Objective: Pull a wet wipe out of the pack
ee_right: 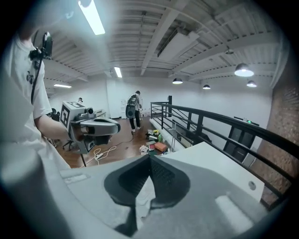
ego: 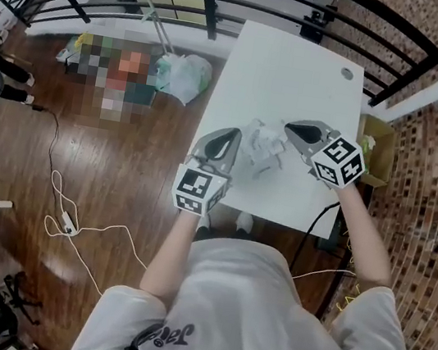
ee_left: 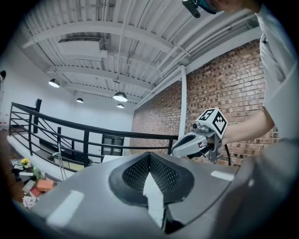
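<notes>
Jaws of my left gripper [ego: 233, 135] are pressing together at the tips, and I am making out nothing between them. Beside it, crumpled white wet wipes [ego: 264, 146] are lying heaped on the white rectangular table [ego: 287, 65], between both grippers. My right gripper [ego: 288, 127] is pinching the heap's upper edge.

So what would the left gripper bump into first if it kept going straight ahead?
Probably the black metal railing past the white table's far end, though depth is unclear. The left gripper, shut on something white, points there; the right gripper sits off to the side.
</notes>
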The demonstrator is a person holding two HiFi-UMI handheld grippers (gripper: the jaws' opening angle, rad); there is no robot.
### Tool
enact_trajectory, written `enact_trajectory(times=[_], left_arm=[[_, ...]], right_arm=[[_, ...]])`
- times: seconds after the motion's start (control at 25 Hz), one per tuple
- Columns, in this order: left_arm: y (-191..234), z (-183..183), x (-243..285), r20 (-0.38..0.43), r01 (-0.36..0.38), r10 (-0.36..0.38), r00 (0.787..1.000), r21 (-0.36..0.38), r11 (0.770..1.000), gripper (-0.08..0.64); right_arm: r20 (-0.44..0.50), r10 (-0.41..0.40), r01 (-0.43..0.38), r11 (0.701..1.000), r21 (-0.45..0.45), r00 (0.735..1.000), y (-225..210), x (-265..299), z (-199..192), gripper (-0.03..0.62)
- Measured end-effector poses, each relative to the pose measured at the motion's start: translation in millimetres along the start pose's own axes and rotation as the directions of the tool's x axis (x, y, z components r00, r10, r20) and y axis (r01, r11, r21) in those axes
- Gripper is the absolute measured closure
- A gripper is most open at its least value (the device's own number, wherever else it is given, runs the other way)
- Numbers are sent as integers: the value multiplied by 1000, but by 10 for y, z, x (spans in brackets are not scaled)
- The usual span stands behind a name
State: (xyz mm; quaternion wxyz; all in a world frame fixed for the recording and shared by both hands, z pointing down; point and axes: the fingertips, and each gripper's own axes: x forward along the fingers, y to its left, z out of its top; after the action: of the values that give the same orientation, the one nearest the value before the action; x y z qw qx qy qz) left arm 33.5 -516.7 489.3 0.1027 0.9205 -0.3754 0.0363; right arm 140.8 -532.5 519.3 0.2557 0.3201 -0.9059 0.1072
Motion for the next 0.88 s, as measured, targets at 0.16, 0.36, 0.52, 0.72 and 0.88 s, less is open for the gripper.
enact_trajectory(times=[0.16,0.36,0.52,0.72,0.88], left_arm=[[-91,45,46,8,45,-45,999,-9,999,543],[-638,-53,238,-13,194,-194,981,-3,981,543],[-1090,-223,397,-62,293,-291,955,16,956,543],[-1514,-516,510,-139,370,-365,921,14,929,543],[-1649,-724,514,-177,395,-392,903,-18,918,543]], right_arm=[[50,-103,101,994,51,993,-126,-352,17,601],[12,-251,245,954,172,968,-310,-824,-605,600],[-89,-304,317,914,254,949,-390,-1063,-1281,600],[-212,-336,389,868,309,918,-380,-1168,-2138,600],[-286,-313,405,840,362,906,-271,-1074,-2713,598]])
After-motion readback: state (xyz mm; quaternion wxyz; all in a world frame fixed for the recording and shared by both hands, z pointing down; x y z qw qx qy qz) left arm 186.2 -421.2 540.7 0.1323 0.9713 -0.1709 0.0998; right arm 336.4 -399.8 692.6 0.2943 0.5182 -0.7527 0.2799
